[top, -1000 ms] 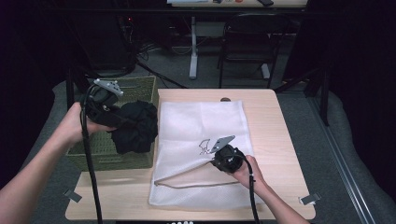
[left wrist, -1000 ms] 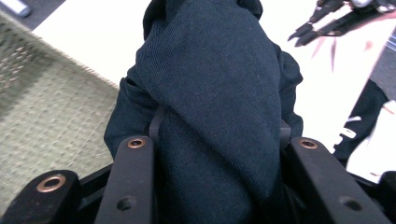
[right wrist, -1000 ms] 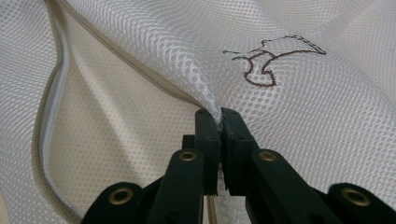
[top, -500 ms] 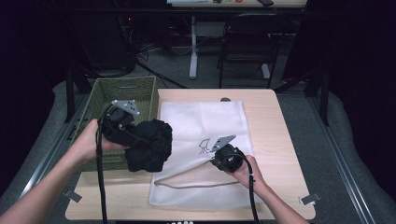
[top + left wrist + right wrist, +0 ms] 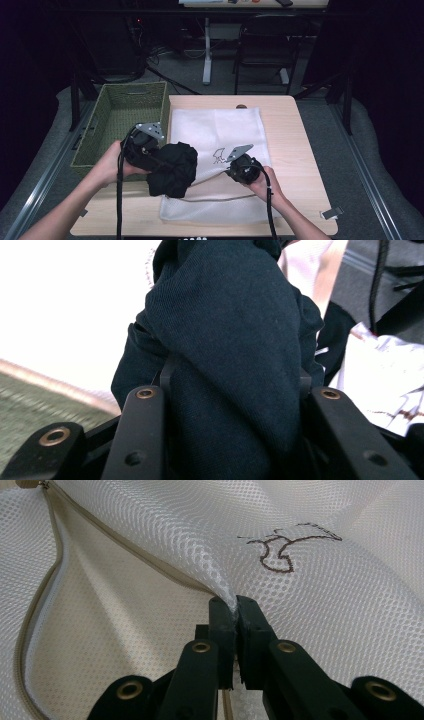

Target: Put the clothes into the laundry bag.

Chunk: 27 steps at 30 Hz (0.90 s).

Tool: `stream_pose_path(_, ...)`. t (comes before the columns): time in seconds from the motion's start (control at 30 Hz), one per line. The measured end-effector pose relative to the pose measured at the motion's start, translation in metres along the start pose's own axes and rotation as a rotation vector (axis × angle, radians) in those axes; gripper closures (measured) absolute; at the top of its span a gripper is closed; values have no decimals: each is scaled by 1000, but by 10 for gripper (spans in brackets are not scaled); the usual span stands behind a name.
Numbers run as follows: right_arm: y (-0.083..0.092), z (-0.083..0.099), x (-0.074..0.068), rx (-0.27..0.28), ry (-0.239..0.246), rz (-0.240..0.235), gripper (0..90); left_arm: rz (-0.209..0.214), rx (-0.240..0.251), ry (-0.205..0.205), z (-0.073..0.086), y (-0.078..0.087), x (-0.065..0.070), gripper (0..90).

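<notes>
— Since a second ago we have carried the bundled black cloth garment (image 5: 172, 169) off the woven green rectangular basket (image 5: 125, 107) and down onto the near left edge of the white mesh laundry bag (image 5: 220, 130) – the left gripper (image 5: 150, 156) came with it, while the right one has not shifted.

— And how do the left jaws stand?

— Partway closed, with the dark cloth bulging up between them; in the left gripper view the fabric fills the gap from one black jaw to the other, so we hold it clamped.

— Where is the right gripper (image 5: 235, 611)?

— At the bag's middle, just beside the small dark embroidered outline (image 5: 287, 545). Its jaws are pinched tight on a fold of the top mesh layer, which rises in a ridge from the tips. Below that lifted layer the bag's beige zipper edge (image 5: 42, 595) curves round an opening, nearer to us than the grip.

— And the bag itself?

— It lies flat on the light wooden table (image 5: 295, 150), just right of the basket; the garment overlaps the bag's left side, next to the opening.
</notes>
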State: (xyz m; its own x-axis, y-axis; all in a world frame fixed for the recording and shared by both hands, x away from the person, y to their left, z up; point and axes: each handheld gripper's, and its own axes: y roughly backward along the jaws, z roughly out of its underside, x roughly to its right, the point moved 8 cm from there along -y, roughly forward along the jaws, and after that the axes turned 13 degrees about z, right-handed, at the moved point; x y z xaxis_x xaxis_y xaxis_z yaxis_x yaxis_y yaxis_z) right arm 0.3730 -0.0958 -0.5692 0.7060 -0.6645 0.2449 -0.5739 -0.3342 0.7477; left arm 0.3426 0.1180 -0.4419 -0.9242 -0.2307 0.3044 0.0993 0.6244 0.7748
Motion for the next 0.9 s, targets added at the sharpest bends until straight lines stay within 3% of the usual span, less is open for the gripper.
stream_pose_path(0.33,3,-3,1,13,-17,5,868,30,-1,-19,1,-33,7,600)
stream_pose_path(0.6,3,-4,2,17,-33,4,870,80,5,-18,4,-59,6,599)
stream_pose_path(0.7,3,-5,2,19,-33,4,870,80,-15,-41,2,-73,9,598)
stream_pose_path(0.9,6,-7,3,26,-47,8,870,105,-36,-29,5,-99,9,597)
